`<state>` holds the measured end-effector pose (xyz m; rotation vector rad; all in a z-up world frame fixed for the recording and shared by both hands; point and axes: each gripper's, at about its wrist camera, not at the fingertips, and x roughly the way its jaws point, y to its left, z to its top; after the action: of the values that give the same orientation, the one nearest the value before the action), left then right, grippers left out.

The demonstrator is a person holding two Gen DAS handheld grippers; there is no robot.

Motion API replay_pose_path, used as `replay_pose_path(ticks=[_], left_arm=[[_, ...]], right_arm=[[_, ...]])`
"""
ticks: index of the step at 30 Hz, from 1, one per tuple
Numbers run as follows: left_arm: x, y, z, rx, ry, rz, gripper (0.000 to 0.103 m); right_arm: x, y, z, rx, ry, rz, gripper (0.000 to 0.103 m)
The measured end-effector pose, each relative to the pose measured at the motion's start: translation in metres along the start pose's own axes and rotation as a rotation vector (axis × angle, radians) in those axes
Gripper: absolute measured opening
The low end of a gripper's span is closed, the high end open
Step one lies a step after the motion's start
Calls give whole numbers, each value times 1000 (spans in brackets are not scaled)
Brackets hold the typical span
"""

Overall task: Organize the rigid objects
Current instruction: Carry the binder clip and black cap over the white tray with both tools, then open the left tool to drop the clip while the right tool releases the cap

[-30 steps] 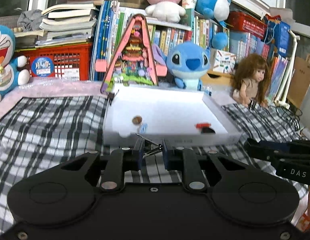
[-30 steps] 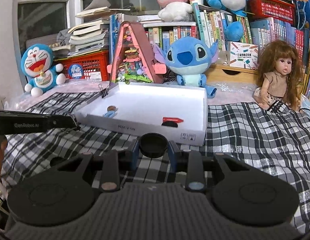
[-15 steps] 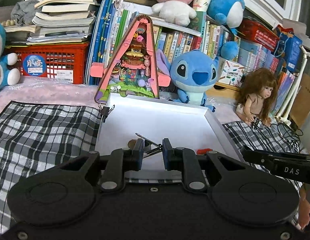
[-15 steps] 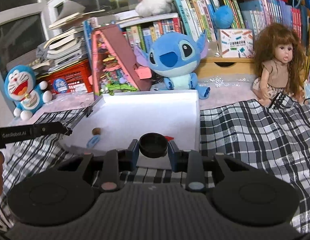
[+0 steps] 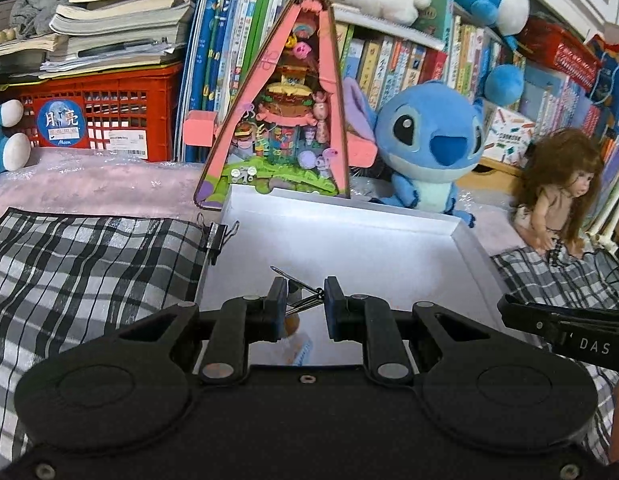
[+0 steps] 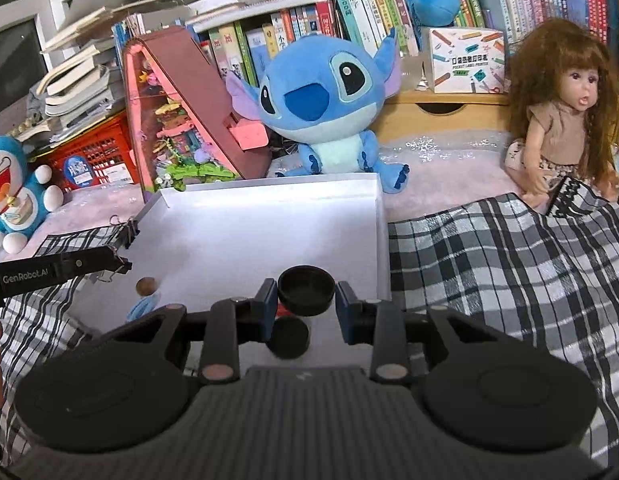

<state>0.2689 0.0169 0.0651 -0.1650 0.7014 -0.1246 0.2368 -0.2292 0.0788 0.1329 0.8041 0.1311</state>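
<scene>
A white tray (image 5: 465, 240) lies on the checked cloth; it also shows in the right wrist view (image 6: 373, 208). My left gripper (image 5: 305, 302) is over the tray's near left part, shut on a metal binder clip (image 5: 299, 292) whose wire handles stick up between the fingers. My right gripper (image 6: 306, 300) is over the tray's near right part; a black round cap (image 6: 306, 289) sits between its fingers, which stand slightly apart from it. A small brown-headed figure (image 6: 146, 286) and a second black disc (image 6: 290, 336) lie in the tray.
Another binder clip (image 5: 217, 236) is clipped to the tray's left rim. A pink triangular toy house (image 5: 285, 112), a Stitch plush (image 5: 429, 148), a doll (image 5: 557, 192), a red crate (image 5: 97, 112) and books stand behind the tray.
Both grippers moved forward over the tray. The right fingers have spread apart from the black cap. The left still holds the clip.
</scene>
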Motion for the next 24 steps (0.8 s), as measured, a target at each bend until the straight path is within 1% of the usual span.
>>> replay_pose_path(ticks=[4,10,24], left_arm=[[15,0,4,14,14,21,18],[33,-2,5,18,31,29,18],[54,-4,2,50,57,37,18]], right_arm=[[19,3,8,-8,32,-13,37],[42,11,13,-35,68,-33,37],[70,11,9,-50,123,-57,37]])
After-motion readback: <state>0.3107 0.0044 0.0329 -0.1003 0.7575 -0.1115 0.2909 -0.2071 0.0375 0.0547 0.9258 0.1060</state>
